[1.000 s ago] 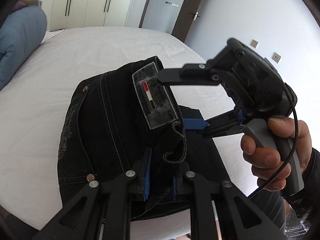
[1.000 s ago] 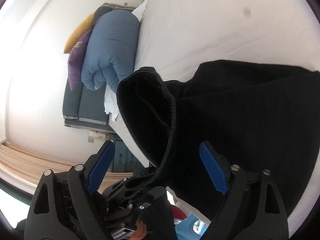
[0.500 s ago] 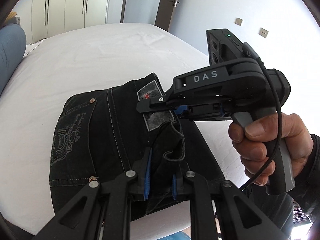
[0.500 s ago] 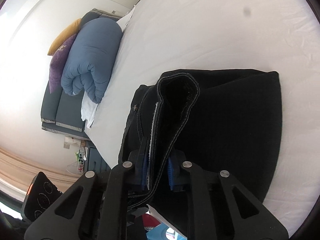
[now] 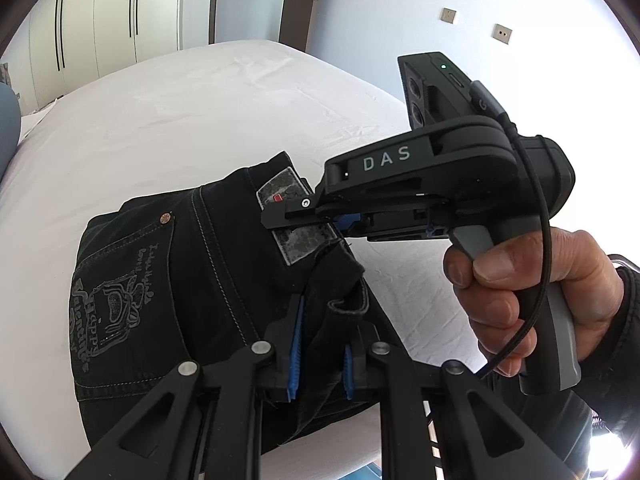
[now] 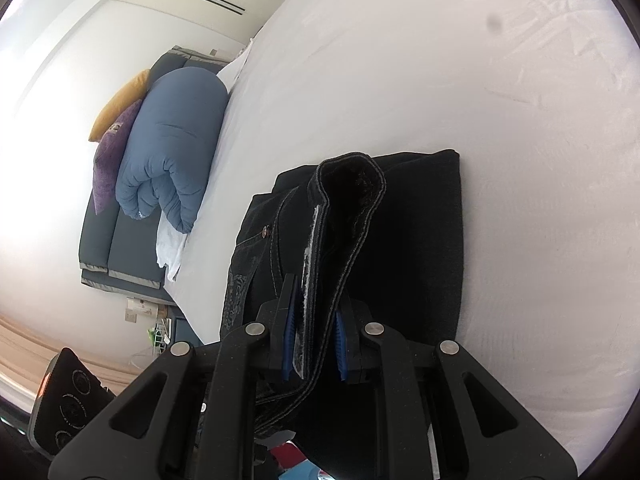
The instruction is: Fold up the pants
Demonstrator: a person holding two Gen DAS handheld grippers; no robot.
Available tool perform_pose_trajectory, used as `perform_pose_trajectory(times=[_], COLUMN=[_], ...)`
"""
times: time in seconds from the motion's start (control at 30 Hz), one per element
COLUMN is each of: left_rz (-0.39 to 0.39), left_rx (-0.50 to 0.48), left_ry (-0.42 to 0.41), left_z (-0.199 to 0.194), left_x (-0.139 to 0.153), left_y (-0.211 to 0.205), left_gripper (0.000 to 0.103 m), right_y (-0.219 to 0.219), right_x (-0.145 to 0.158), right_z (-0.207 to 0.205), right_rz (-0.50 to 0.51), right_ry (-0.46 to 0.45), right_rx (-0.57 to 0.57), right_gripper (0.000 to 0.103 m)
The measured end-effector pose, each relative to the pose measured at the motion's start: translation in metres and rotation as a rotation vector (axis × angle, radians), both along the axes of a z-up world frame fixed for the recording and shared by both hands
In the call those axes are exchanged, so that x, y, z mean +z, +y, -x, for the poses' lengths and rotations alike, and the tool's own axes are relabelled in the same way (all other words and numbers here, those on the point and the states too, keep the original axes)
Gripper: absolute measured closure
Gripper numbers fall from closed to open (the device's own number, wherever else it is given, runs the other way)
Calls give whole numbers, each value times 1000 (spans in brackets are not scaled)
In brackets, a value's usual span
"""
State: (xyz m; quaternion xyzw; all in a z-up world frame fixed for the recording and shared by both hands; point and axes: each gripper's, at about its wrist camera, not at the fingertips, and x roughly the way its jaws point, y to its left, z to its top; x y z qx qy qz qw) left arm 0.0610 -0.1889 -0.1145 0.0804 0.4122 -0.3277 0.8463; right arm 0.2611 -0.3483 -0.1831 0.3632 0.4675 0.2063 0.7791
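Both grippers, left (image 5: 320, 354) and right (image 6: 314, 344), pinch black pants (image 5: 168, 280) (waistband, apparently); blue duvet (image 6: 172, 152) well apart.

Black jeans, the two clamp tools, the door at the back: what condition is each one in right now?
Black jeans: folded into a bundle on the white bed, waistband edge lifted.
Left gripper: shut on the jeans' waistband.
Right gripper: shut on the waistband, near the leather patch.
Blue duvet: rolled up at the head of the bed.
Door: closed, as far as can be seen.
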Motion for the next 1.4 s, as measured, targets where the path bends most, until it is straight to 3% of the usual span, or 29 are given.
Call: perform_pose_trajectory(times=[0.37,0.63,0.83,0.93,1.1,1.27,1.4], left_rz=[-33,-27,-48,-30,18,75,91], left_rx=[-21,-35,-56,-43,-39,-2,23], left_ry=[43,33,42,50,64,47,49], left_z=[-21,-20,-20,-23,-21,-19,-18], left_x=[-30,-24,-39,-39,-23,0,10], left_y=[-15,-22,-24,-22,-13,11,30], left_gripper=[86,86,83,76,26,21,21], right_y=[-27,-29,-34,-42,-46,-59,-75], right_x=[-35,-26,-39,-54,-53,-38,-25], right_z=[11,9,13,16,19,36,54], right_rz=[12,38,48,-15,-59,-22,-21], right_ry=[40,26,26,9,13,19,29], right_rx=[-49,-65,-74,-82,-88,-186,-255], right_gripper=[89,89,90,92,84,74,74])
